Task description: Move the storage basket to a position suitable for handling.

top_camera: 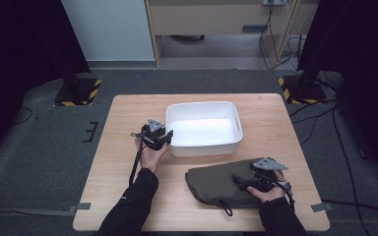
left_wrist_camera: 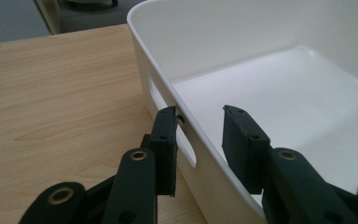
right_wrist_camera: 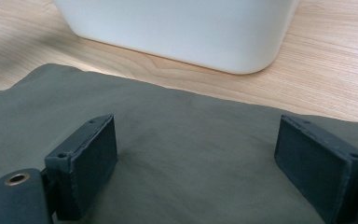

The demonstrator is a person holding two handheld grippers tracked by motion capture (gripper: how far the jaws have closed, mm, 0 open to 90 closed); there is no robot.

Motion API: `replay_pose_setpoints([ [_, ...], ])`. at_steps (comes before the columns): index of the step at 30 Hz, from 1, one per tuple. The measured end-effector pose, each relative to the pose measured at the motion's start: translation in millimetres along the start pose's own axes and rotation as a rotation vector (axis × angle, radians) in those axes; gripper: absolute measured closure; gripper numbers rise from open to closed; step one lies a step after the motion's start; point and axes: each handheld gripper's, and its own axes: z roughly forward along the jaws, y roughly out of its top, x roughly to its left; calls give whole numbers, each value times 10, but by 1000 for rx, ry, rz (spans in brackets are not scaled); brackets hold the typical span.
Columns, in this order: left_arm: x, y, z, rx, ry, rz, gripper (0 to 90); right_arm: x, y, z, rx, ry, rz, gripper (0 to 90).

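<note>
one white bin point(top_camera: 204, 129), one olive bag point(top_camera: 216, 183); left gripper point(left_wrist_camera: 199, 126) fingers straddle bin wall, unclamped; right gripper point(right_wrist_camera: 196, 154) fingers wide, empty.

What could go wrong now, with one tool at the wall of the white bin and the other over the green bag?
The left tool straddles the white plastic bin wall with a gap showing; the bin may slip or tilt if lifted. The right tool stands open over the flat olive fabric bag, so it might pinch too little cloth.

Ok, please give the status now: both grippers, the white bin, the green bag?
Left gripper straddles white bin wall, jaws not pressing. Right gripper open over green bag, bag flat on table. Nothing in the way.
</note>
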Motion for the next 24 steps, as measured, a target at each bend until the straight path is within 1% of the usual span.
replay_pose_setpoints([
  [7, 37, 25, 46, -1, -11, 15, 657, -2, -6, 6, 2, 1, -1, 129],
  [12, 44, 30, 70, -9, -14, 26, 675, 1, -8, 5, 3, 0, 0, 129],
  [16, 44, 34, 63, -6, -15, 21, 677, -4, -6, 5, 2, 2, 0, 128],
  [17, 32, 43, 36, -11, -12, 17, 626, -3, -6, 3, 0, 2, 3, 129],
  [19, 27, 63, -12, -32, -4, 8, 587, -3, -4, 2, -2, 2, 2, 129],
  [20, 27, 63, -12, -32, -4, 8, 574, -3, -4, 2, -2, 2, 2, 129],
  [21, 34, 86, -70, -52, 2, -5, 556, 1, 3, -5, -8, 4, 5, 132],
  [24, 37, 113, -173, -78, -2, -30, 536, -1, 13, -17, -21, 6, 1, 137],
])
